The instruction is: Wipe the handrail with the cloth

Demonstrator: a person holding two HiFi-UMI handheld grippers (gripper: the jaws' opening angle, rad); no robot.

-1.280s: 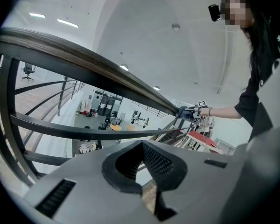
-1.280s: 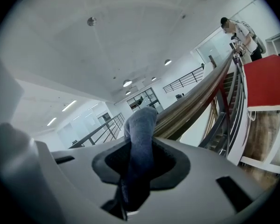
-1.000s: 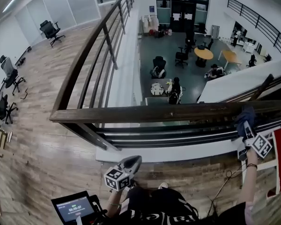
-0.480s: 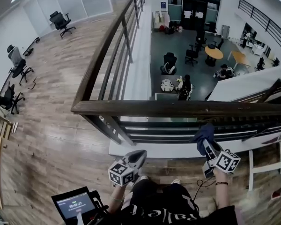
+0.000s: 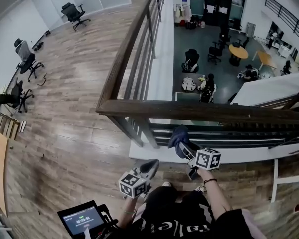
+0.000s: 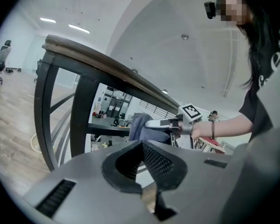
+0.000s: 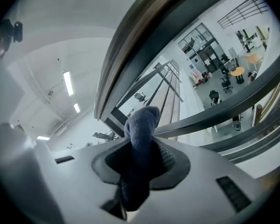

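Dark-blue cloth (image 7: 141,125) is bunched in the right tool (image 7: 140,157), so its full shape and size can't be read. Its lower end disappears between the jaws, and in head view it covers the jaw tips. The wooden handrail (image 5: 199,112) runs off frame at right and meets a 2nd run at the corner on the left. The floor below shows only as small chairs and benches, w/ no detail.

Right tool jaws are clamped on the cloth, w/ the wad sticking out past the tips. Cloth (image 5: 178,137) sits just ahead of the right tool (image 5: 185,149), below the top rail and off it. It overlaps the lower bars in every view; can't tell if it touches one.

Cloth's long axis follows the tool's axis. Its rounded end points fwd and up at the rail's underside (image 7: 130,55); in head view that reads as up-left toward the railing.

Left tool (image 6: 142,148) has jaws pressed together w/ nothing between them. It's held low and left of the right tool, near the person's body (image 5: 150,166), and well apart from the rail. Its own view shows the cloth (image 6: 139,127) and right tool (image 6: 161,124) under the rail (image 6: 107,62).
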